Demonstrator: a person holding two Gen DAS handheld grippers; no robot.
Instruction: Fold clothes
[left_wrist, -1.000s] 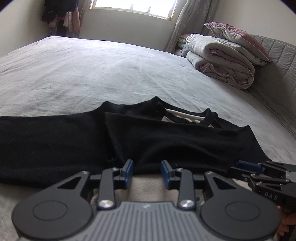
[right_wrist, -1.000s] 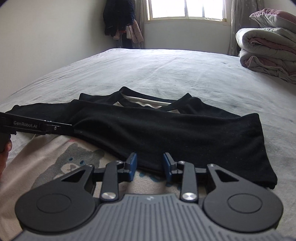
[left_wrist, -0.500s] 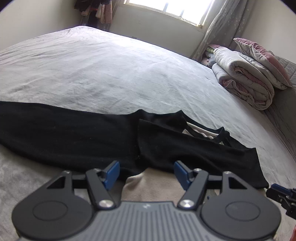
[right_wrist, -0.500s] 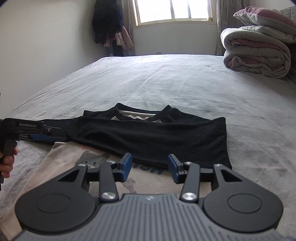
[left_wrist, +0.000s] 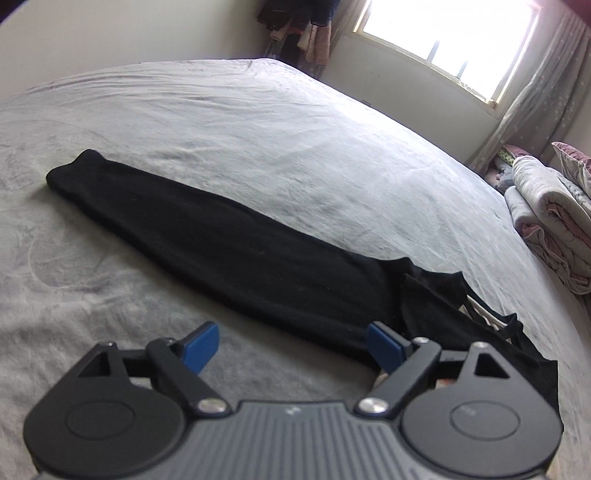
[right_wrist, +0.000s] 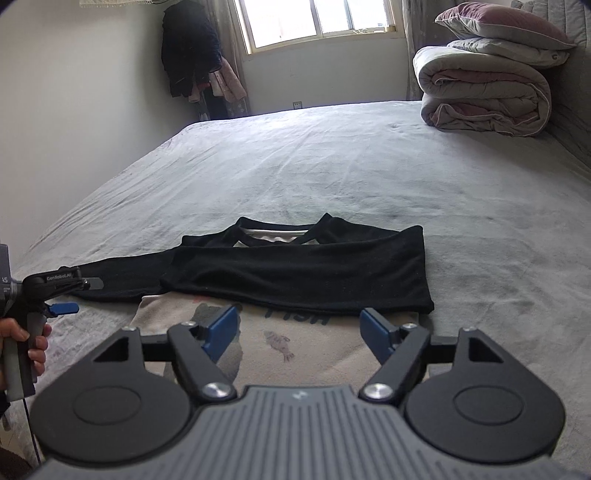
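The shirt (right_wrist: 295, 273) lies flat on the bed (right_wrist: 369, 166), whose grey cover is soft and faintly creased: a matte black knit with one sleeve folded across the cream printed body and the other sleeve (left_wrist: 207, 240) stretched out long and tapering. Left hand-held gripper (left_wrist: 291, 345) — blue pads spreading apart, nothing between them. Right hand-held gripper (right_wrist: 299, 332) — likewise opening and empty, above the cream hem.

The grey bed (right_wrist: 369, 177) lies bare and open beyond and on both sides of the shirt (right_wrist: 295, 273). One black sleeve (left_wrist: 207, 236) stretches out across the left side. A folded quilt (right_wrist: 480, 92) and pillow (right_wrist: 502, 18) are stacked at the far right corner, well apart from the shirt.
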